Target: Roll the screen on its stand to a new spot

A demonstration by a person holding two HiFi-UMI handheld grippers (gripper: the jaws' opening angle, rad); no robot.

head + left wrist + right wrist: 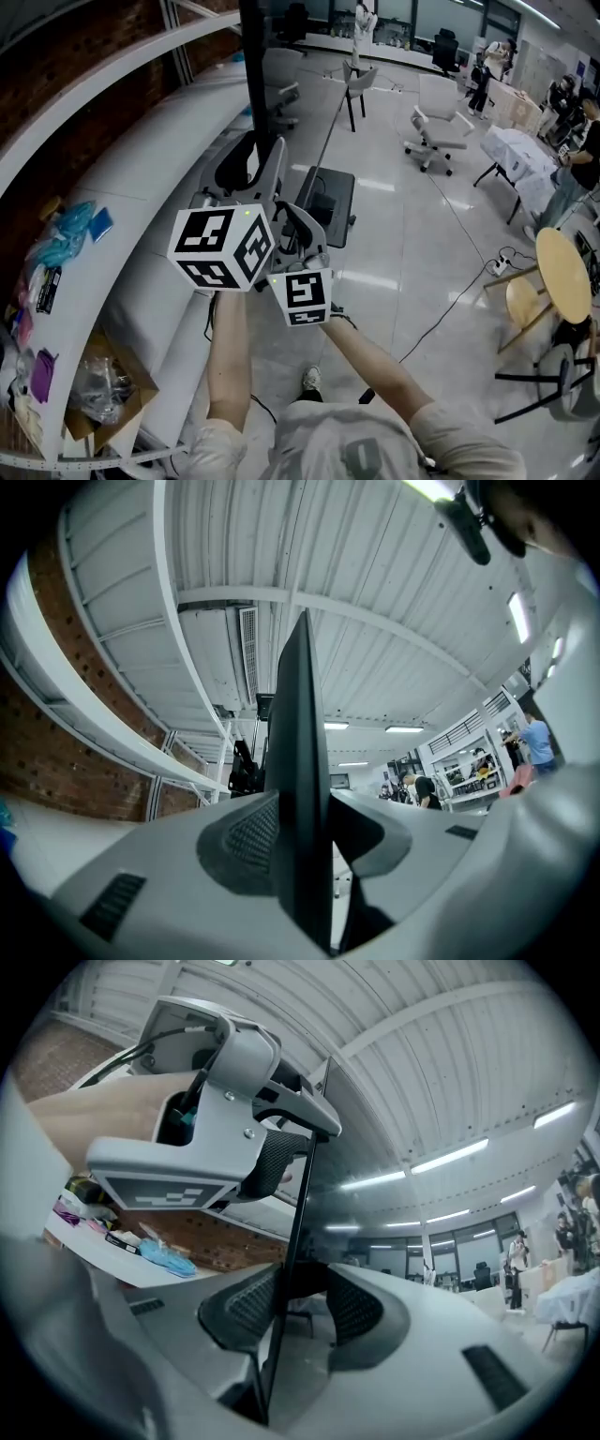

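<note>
Grippers number two, and both pinch the one screen [251,66], which stands at twelve o'clock from the person's hands, seen edge-on as a dark upright slab. In the left gripper view the left gripper [309,827] has its ribbed pads pressed on either face of the panel's edge. In the right gripper view the right gripper [300,1302] clamps the same thin edge lower down, with the left gripper just above it at eleven o'clock. The stand's dark base [328,202] sits on the glossy floor at one o'clock from the hands.

Each gripper carries one marker cube: the left cube [220,246] and the smaller-looking right cube [302,295], touching or nearly so. Their faces bear black-and-white square patterns only; no lettering can be read anywhere.

One white swivel chair [436,127] stands at two o'clock, one round wooden table [562,272] at three o'clock and one open cardboard box [112,389] at eight o'clock, under a long white ledge [122,187].
</note>
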